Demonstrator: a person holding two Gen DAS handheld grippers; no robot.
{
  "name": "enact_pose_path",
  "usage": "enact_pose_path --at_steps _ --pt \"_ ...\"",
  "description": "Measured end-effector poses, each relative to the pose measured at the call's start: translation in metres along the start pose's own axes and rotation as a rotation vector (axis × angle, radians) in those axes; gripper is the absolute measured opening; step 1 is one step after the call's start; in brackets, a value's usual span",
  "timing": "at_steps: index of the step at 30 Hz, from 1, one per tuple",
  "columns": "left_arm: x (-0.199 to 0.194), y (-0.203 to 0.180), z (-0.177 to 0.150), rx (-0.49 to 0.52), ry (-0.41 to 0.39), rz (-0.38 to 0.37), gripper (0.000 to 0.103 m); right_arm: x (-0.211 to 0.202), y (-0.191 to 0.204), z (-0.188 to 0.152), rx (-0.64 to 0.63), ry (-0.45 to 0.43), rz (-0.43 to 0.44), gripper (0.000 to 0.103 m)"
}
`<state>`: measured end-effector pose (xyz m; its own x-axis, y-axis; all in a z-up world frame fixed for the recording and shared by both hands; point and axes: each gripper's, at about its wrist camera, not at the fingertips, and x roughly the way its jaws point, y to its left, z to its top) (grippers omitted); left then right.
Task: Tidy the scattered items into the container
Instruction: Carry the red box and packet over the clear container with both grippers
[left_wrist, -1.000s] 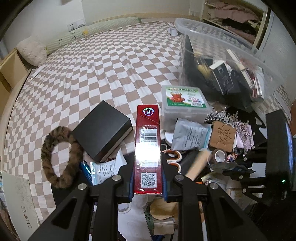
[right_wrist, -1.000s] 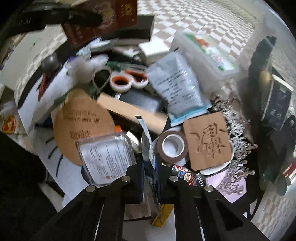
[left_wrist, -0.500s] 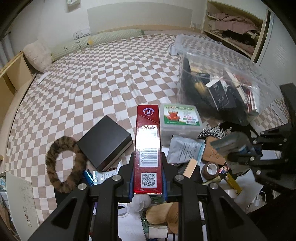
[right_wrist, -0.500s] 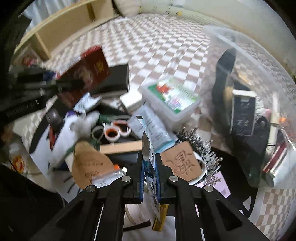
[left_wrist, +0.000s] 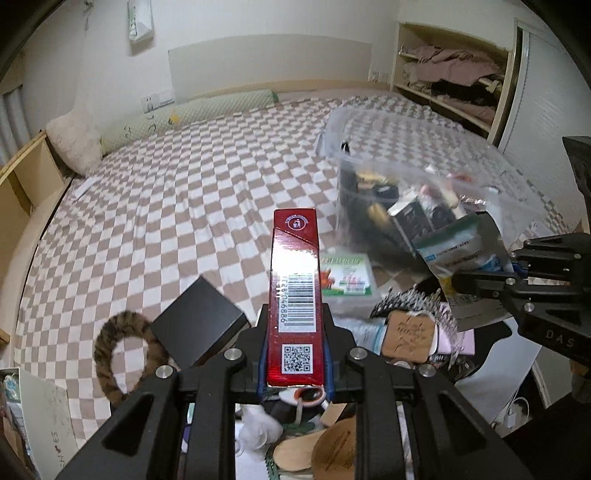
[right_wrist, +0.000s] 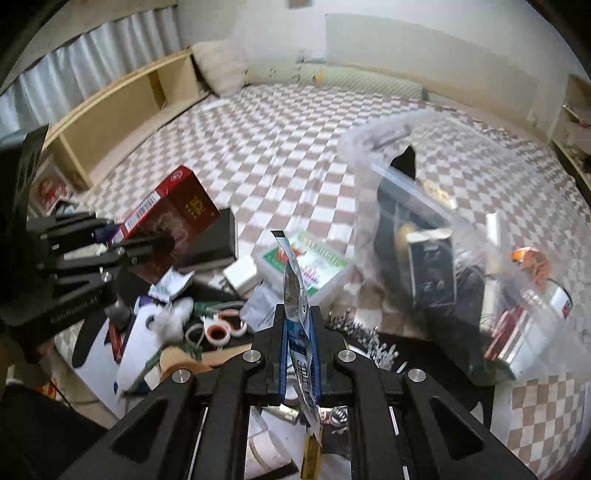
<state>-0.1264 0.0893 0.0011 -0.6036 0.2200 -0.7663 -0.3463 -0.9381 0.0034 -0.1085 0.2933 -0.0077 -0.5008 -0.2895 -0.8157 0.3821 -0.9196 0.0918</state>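
Left hand-held gripper: clamped on a glossy red carton, held flat with its barcode face up, raised above the clutter.
Right hand-held gripper: pinching a crinkled foil sachet on edge, lifted clear of the pile and just short of the container's near wall.
Open room: broad stretch of checked bedspread lies bare beyond both tools; low wooden shelf lines the bed's far side.
Container: clear, thin-walled plastic tub standing on the bed, open at the top, its near rim facing the sachet.
Contents: a dark printed box leaning upright, black items behind it, a clear bottle and red-and-white packs; the rest blurs together.
Scattered items: a matte black box, a furry brown ring, a lidded green-label tub, a carved wooden coaster, scissors.
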Motion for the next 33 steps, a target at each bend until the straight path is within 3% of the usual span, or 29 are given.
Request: enact_pose_path --at_steps 16,25,33 --pt "-0.043 -0.025 0.061 0.018 -0.161 -0.019 0.022 -0.067 -0.035 0.043 0.096 -0.225 -0.064 0.011" --pt "-0.068 -0.043 0.103 -0.001 -0.276 -0.081 0.022 -0.101 -0.062 0.066 0.167 -0.355 -0.133 0.011" --pt "-0.059 -0.055 0.127 0.019 -0.366 -0.061 0.022 -0.129 -0.088 0.072 0.263 -0.523 -0.204 0.011"
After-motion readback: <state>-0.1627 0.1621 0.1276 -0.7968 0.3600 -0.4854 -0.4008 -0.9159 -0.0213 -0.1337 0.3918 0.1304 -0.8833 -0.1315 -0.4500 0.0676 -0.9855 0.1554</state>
